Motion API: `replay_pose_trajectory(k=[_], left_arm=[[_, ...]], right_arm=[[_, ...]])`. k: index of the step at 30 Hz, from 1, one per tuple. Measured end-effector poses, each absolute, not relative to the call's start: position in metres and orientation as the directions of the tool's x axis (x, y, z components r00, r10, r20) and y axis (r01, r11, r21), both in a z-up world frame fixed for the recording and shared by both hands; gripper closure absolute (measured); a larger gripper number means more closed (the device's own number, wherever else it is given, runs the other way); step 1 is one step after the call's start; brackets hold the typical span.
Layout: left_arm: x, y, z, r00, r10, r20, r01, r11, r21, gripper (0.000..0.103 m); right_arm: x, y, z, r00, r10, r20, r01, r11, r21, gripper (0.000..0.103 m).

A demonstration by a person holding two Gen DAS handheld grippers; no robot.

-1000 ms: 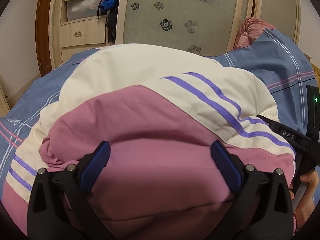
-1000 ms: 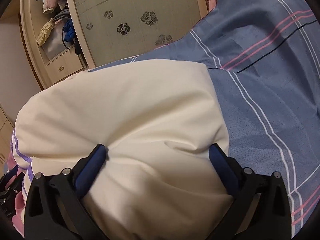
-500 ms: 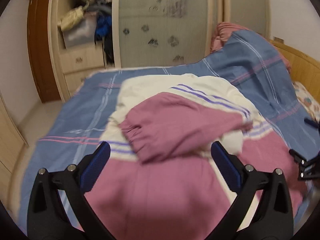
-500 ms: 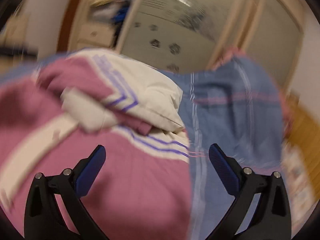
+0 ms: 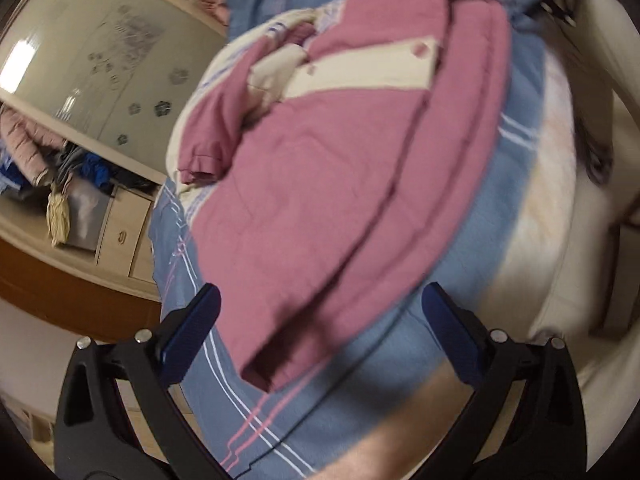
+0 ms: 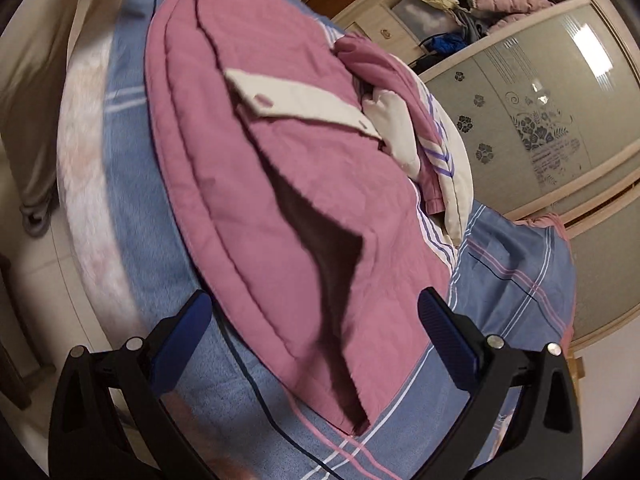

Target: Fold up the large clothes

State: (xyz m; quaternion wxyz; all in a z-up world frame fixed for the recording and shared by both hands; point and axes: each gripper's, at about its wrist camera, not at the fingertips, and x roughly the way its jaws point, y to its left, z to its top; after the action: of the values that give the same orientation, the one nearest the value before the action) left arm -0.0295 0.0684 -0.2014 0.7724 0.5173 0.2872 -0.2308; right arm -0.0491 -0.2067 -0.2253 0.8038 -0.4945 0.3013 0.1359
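The pink and cream jacket (image 5: 320, 184) lies spread on the bed (image 5: 472, 264), a sleeve bunched at its far end. Left tongs (image 5: 316, 320) and right tongs (image 6: 308, 322) both gape empty above its near hem. It looks soft, padded and bulky; best pinched at hem corners or sleeve cuff

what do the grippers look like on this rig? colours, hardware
Both match: left gripper and right gripper have black angular finger arms with triangular cutouts, silver round screw heads at the joints, and blue ribbed pads. A thin dark cable crosses the bedspread in the right view.
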Motion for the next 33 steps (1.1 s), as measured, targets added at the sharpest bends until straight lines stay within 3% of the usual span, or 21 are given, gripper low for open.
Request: replay_pose_trajectory(k=[5,16,23,26,27,28,29,30,32,33], left_arm=[[-0.024,0.072,-0.233,0.746,0.018,-0.666,0.638,0.270,0.722,0.002],[0.007,0.051,-0.238,0.809,-0.036,-0.587,0.576,0.249,0.779,0.002],[0.013,0.051,-0.222,0.865,-0.066,-0.497,0.492,0.301,0.817,0.002],[0.023,0.044,-0.229,0.887,-0.067,-0.457,0.455,0.296,0.840,0.002],[0.025,0.042,-0.231,0.887,-0.070,-0.457,0.456,0.298,0.839,0.002],[0.028,0.041,-0.232,0.880,-0.077,-0.468,0.468,0.306,0.829,0.006],[0.029,0.040,-0.232,0.871,-0.086,-0.483,0.484,0.319,0.815,0.023],[0.030,0.039,-0.231,0.865,-0.093,-0.494,0.494,0.340,0.800,0.054],[0.032,0.035,-0.232,0.869,-0.074,-0.489,0.480,0.363,0.799,0.087],[0.032,0.034,-0.233,0.877,-0.064,-0.476,0.465,0.359,0.809,0.091]], right_arm=[[-0.046,-0.202,-0.249,0.825,-0.179,-0.536,-0.451,0.361,-0.816,0.001],[-0.017,-0.199,-0.253,0.908,-0.262,-0.326,-0.251,0.284,-0.926,0.001],[0.004,-0.194,-0.243,0.926,-0.284,-0.250,-0.158,0.309,-0.938,0.001],[0.013,-0.190,-0.242,0.922,-0.284,-0.263,-0.161,0.337,-0.928,0.001],[0.015,-0.189,-0.243,0.918,-0.280,-0.282,-0.176,0.348,-0.921,0.007],[0.016,-0.189,-0.244,0.910,-0.277,-0.308,-0.199,0.360,-0.911,0.013],[0.017,-0.189,-0.245,0.901,-0.272,-0.338,-0.224,0.373,-0.900,0.032],[0.016,-0.187,-0.247,0.897,-0.274,-0.345,-0.232,0.372,-0.899,0.055],[0.013,-0.185,-0.256,0.899,-0.272,-0.345,-0.243,0.346,-0.906,0.082],[0.011,-0.184,-0.261,0.901,-0.268,-0.341,-0.245,0.334,-0.910,0.089]])
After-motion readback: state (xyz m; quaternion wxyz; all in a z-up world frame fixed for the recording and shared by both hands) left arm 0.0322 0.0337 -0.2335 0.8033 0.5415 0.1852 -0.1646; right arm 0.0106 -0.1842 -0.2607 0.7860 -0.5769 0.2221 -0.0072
